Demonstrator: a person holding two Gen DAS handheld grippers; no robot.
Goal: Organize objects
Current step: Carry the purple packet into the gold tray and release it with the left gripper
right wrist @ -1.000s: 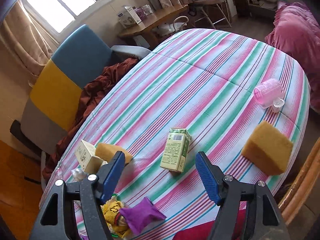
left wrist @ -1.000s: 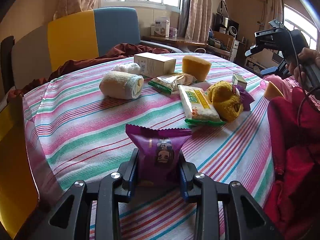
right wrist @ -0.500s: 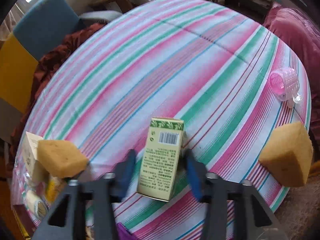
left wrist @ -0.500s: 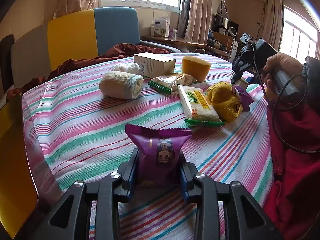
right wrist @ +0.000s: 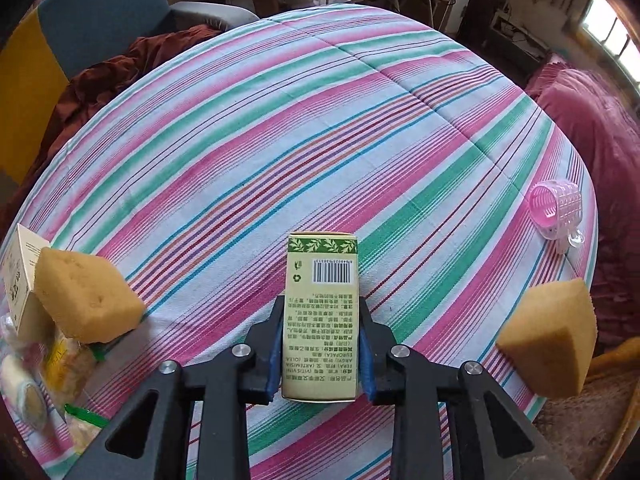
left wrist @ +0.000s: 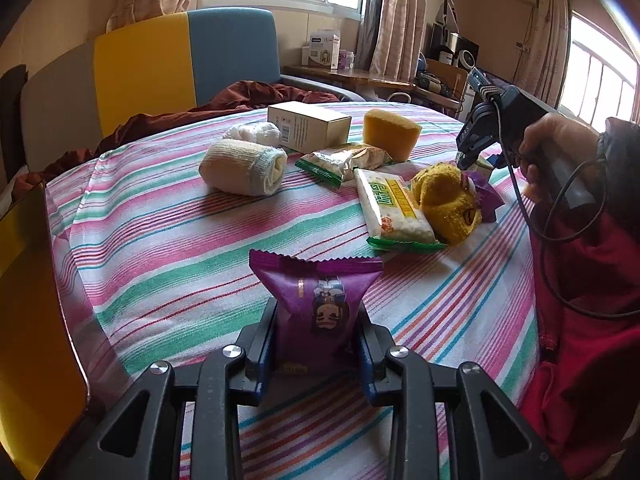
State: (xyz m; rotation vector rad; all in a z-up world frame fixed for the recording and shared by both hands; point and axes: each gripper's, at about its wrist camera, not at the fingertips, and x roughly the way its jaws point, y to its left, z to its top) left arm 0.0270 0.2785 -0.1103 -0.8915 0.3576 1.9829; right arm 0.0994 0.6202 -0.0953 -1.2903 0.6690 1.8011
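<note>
My left gripper [left wrist: 316, 336] is shut on a purple snack packet [left wrist: 316, 304] and holds it just above the striped tablecloth [left wrist: 168, 232]. My right gripper [right wrist: 320, 344] is shut on a pale green box [right wrist: 320, 320] with a barcode, lying on the cloth. In the left wrist view the right gripper [left wrist: 476, 148] is low over the table's right side, behind a yellow plush toy [left wrist: 444, 200]. A white snack pack [left wrist: 392, 208], a green-edged pack [left wrist: 344, 160], a rolled towel [left wrist: 244, 168], a beige box [left wrist: 308, 126] and a yellow sponge [left wrist: 390, 132] lie grouped beyond.
A second sponge [right wrist: 548, 340] and a pink hair roller [right wrist: 558, 208] lie near the table's right edge. Another sponge [right wrist: 84, 300] sits at the left. A yellow and blue armchair [left wrist: 180, 68] with a brown cloth stands behind the table. A yellow chair [left wrist: 32, 320] stands left.
My right gripper came down over the green box and closed on it. My left gripper has stayed still with the purple packet.
</note>
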